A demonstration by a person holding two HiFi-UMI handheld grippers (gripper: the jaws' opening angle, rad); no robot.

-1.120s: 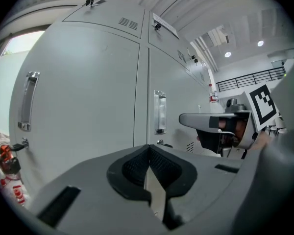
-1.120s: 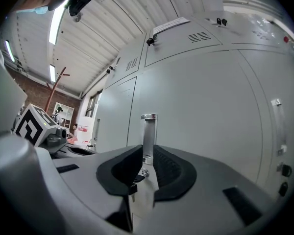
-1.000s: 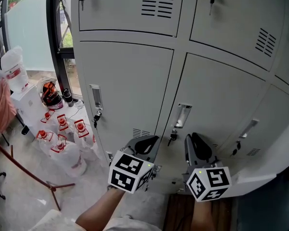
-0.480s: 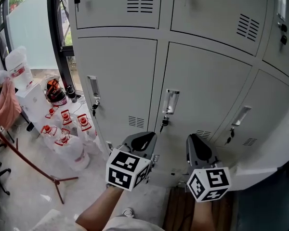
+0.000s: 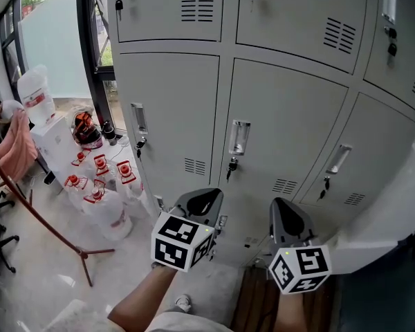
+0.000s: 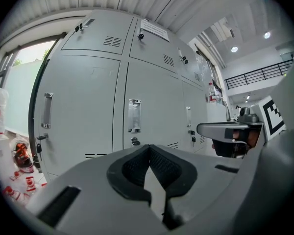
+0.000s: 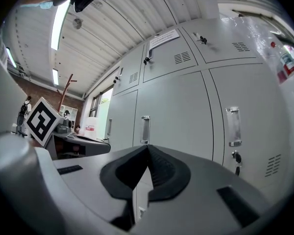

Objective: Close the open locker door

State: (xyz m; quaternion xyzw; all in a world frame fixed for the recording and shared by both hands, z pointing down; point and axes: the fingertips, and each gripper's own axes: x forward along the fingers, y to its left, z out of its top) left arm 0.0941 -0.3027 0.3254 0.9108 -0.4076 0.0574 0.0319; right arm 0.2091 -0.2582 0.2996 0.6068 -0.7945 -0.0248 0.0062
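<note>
Both empty, left claw (image 5: 202, 199) and right claw (image 5: 286, 211) are shut near locker doors (image 5: 283, 123); right just closed.

Open locker door (image 5: 391, 220) runs off right edge (hinge unseen); print on the notice (image 6: 154, 30) unreadable

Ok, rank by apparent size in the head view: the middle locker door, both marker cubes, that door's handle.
Middle locker door
then the left cube and right cube, which look alike and sit nearest the camera
smallest, the door handle
</note>
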